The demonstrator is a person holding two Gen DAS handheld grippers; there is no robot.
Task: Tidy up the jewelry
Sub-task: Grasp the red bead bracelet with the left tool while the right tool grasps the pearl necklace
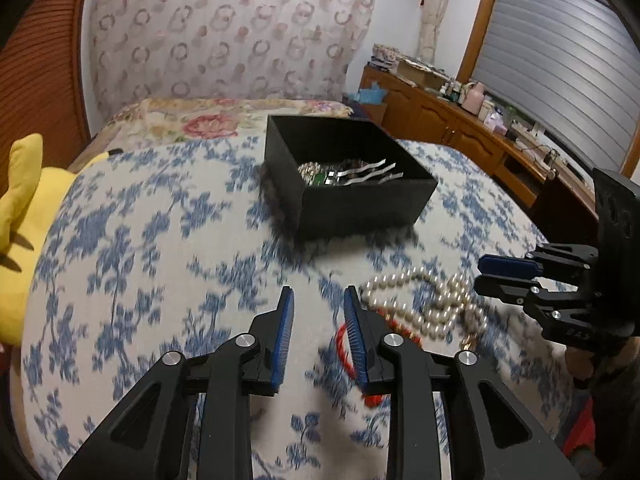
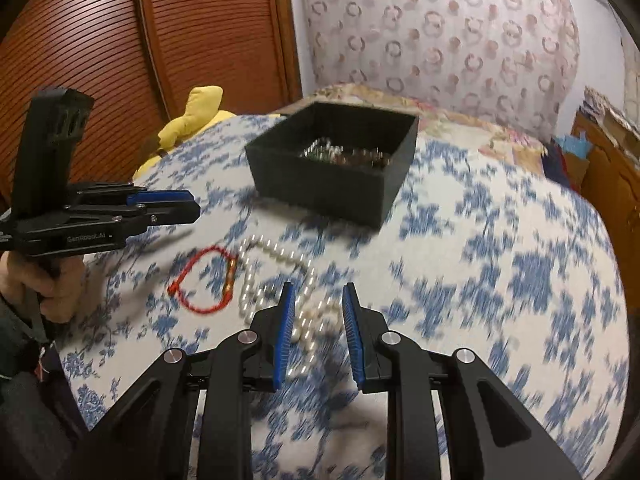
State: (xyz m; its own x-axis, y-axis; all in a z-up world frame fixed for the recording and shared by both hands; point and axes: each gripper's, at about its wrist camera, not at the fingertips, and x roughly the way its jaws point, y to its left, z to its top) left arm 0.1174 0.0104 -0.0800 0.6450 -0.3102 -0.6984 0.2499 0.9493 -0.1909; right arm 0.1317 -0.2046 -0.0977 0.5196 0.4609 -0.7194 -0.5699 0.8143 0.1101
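A black open box [image 1: 360, 200] [image 2: 332, 184] with silver jewelry inside stands on the blue-flowered bedspread. A white pearl necklace [image 1: 424, 308] [image 2: 276, 276] lies in front of it, beside a red cord bracelet [image 1: 344, 344] [image 2: 204, 280]. My left gripper [image 1: 318, 300] is open and empty above the bedspread, its right finger over the bracelet. It also shows in the right wrist view [image 2: 188, 206]. My right gripper [image 2: 318, 294] is open and empty, hovering over the near end of the necklace. It also shows in the left wrist view [image 1: 486, 274].
A yellow plush toy [image 1: 20, 216] [image 2: 188, 120] lies at the bed's left edge. A wooden sideboard [image 1: 460, 132] with bottles stands to the right under a window. A patterned headboard [image 1: 224, 28] is behind the bed, and a wooden slatted door [image 2: 160, 32] is on the left.
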